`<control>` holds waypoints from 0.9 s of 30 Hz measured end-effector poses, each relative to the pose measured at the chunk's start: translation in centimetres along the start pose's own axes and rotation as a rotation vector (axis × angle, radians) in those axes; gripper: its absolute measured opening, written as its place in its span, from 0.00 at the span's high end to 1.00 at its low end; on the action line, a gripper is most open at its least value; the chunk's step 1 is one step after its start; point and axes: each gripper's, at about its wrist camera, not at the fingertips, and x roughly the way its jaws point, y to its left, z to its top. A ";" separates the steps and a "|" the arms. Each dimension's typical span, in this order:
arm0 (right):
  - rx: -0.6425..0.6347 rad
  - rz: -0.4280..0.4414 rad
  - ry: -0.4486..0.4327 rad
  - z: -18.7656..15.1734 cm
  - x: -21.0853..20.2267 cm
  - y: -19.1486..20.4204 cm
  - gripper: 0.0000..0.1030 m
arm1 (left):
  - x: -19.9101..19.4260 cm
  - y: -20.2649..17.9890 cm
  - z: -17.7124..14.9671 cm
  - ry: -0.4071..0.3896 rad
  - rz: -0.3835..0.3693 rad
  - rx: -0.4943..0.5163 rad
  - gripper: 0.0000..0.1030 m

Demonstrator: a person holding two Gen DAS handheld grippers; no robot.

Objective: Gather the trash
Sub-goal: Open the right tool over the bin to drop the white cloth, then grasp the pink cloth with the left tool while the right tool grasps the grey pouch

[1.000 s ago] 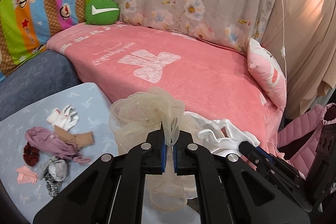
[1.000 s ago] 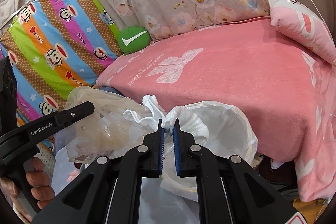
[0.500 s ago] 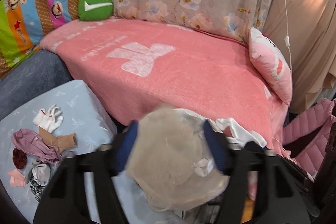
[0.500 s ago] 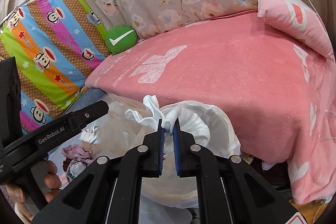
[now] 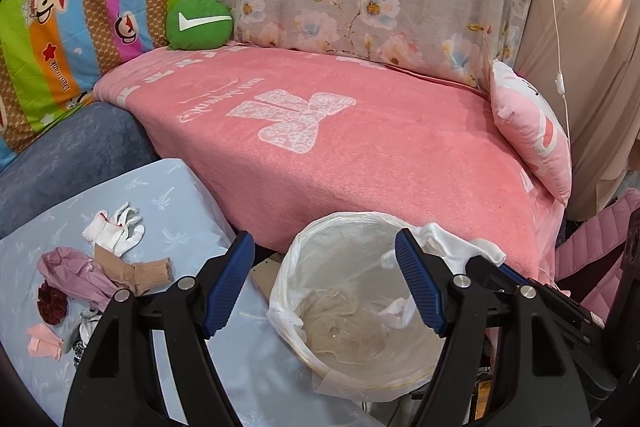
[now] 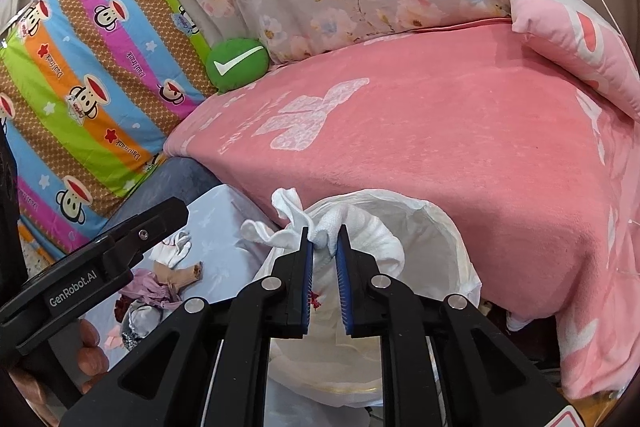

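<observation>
A white trash bag [image 5: 294, 283] hangs open below me, and the cream mesh ball [image 5: 340, 327] lies at its bottom. My left gripper [image 5: 325, 279] is open and empty above the bag's mouth. My right gripper [image 6: 323, 251] is shut on the bunched white rim of the bag [image 6: 340, 223] and holds it up; its fingers [image 5: 516, 273] show at the right of the left wrist view. More trash lies on the light blue cushion [image 5: 180, 195]: a white glove [image 5: 114, 229], a beige sock [image 5: 136, 269], a mauve cloth [image 5: 76, 273] and small scraps [image 5: 44, 337].
A sofa with a pink blanket [image 5: 360, 147] stands behind the bag, with a green cushion [image 5: 198, 23] at the back and a pink pillow [image 5: 532, 131] on the right. A pink padded jacket [image 5: 600, 247] lies at the far right.
My left gripper has opened and let go of the cream mesh ball, which dropped into the bag. The right gripper still holds the bag's rim.
</observation>
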 end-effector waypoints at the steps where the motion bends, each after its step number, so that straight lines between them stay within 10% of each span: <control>1: -0.004 -0.002 0.001 0.0 0.1 0.2 0.86 | 0.0 0.2 0.0 0.001 0.001 -0.005 0.33; 27: -0.133 0.080 0.066 -3.0 1.2 8.1 0.64 | -2.0 8.0 -3.1 0.017 0.085 -0.149 0.31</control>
